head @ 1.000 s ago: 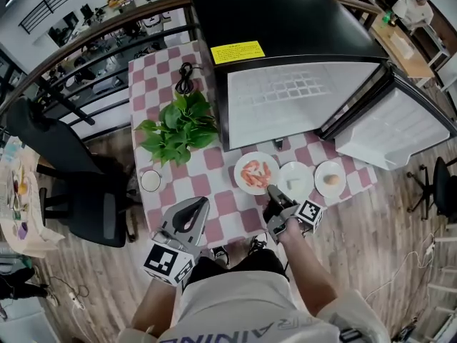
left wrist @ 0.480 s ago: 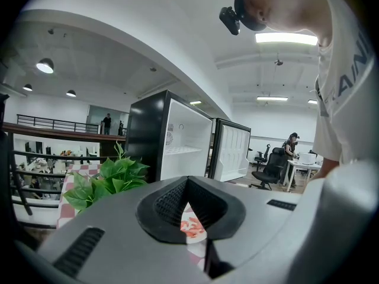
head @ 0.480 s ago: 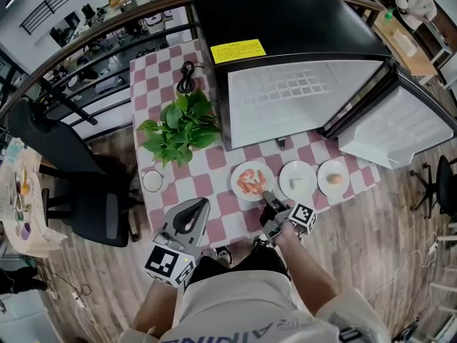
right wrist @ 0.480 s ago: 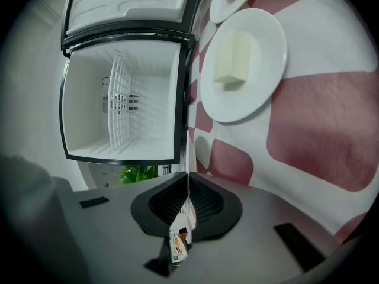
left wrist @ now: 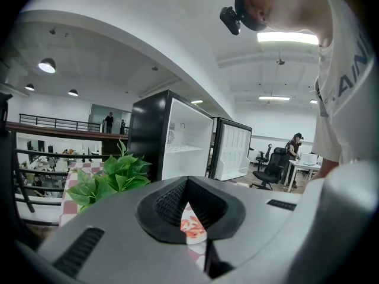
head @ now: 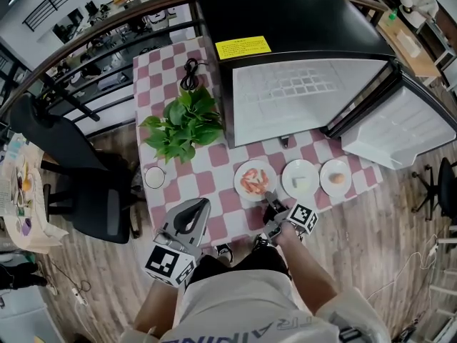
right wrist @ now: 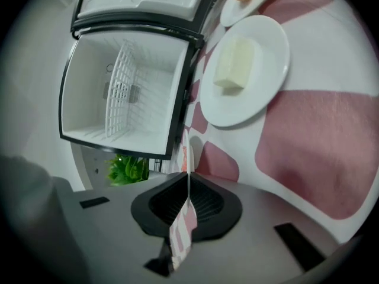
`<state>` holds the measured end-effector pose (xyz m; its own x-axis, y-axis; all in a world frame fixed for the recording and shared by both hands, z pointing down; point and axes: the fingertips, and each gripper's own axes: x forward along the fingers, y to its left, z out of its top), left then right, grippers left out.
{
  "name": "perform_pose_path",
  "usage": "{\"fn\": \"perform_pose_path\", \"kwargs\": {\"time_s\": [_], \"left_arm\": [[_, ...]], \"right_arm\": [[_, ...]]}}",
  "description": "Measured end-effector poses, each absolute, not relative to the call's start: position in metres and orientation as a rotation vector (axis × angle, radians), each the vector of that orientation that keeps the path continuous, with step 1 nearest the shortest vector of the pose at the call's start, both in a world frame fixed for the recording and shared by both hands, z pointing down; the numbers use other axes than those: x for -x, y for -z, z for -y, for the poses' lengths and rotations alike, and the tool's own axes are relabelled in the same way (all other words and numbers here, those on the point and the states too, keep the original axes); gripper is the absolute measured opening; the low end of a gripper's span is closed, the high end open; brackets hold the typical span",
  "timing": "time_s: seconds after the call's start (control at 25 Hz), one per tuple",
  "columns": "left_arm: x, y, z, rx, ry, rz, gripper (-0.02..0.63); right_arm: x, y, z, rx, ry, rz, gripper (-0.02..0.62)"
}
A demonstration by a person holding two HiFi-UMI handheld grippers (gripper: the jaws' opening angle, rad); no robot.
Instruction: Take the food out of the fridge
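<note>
A white plate of pink shrimp (head: 255, 180) sits low at the front of the checkered table (head: 214, 206), left of a plate with a pale block (head: 300, 179) and a plate with an egg (head: 335, 178). My right gripper (head: 270, 200) is shut on the shrimp plate's near rim. In the right gripper view that rim (right wrist: 187, 152) shows edge-on between the pads of the right gripper (right wrist: 188, 185). Whether the plate rests on the cloth I cannot tell. My left gripper (head: 193, 216) hovers at the table's front edge, shut and holding nothing. The open fridge (head: 300, 20) stands behind, its inside bare.
The fridge door (head: 396, 131) swings out to the right. A leafy potted plant (head: 182, 123) stands left of the fridge, a small white cup (head: 154, 177) in front of it, a black cable (head: 190, 73) behind. An office chair (head: 71, 184) stands left of the table.
My right gripper has come down and a little toward me with the shrimp plate, which now lies nearer the table's front edge. The left gripper has not moved.
</note>
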<state>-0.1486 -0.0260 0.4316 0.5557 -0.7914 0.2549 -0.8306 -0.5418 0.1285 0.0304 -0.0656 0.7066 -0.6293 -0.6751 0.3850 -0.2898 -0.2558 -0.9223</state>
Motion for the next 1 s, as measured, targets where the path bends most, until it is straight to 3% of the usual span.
{"fn": "perform_pose_path", "kwargs": {"time_s": [0.24,0.32,0.6,1.0], "left_arm": [[0.151,-0.432,0.022,-2.555,-0.237,1.362,0.006],[0.151,-0.432,0.021,-2.558,-0.243,1.356,0.006],[0.153,-0.432,0.019,-2.550,-0.235,1.363,0.006],[0.149,-0.429,0.020,-2.568,-0.231,1.344,0.006]], "right_arm": [[-0.026,-0.702,0.066,1.244,1.890,-1.957,0.039],[-0.022,-0.700,0.066,1.246,1.866,-2.046,0.114],[-0.007,-0.710,0.049,1.351,1.699,-2.640,0.235],[-0.001,-0.726,0.029,1.485,1.438,-3.280,0.261]]}}
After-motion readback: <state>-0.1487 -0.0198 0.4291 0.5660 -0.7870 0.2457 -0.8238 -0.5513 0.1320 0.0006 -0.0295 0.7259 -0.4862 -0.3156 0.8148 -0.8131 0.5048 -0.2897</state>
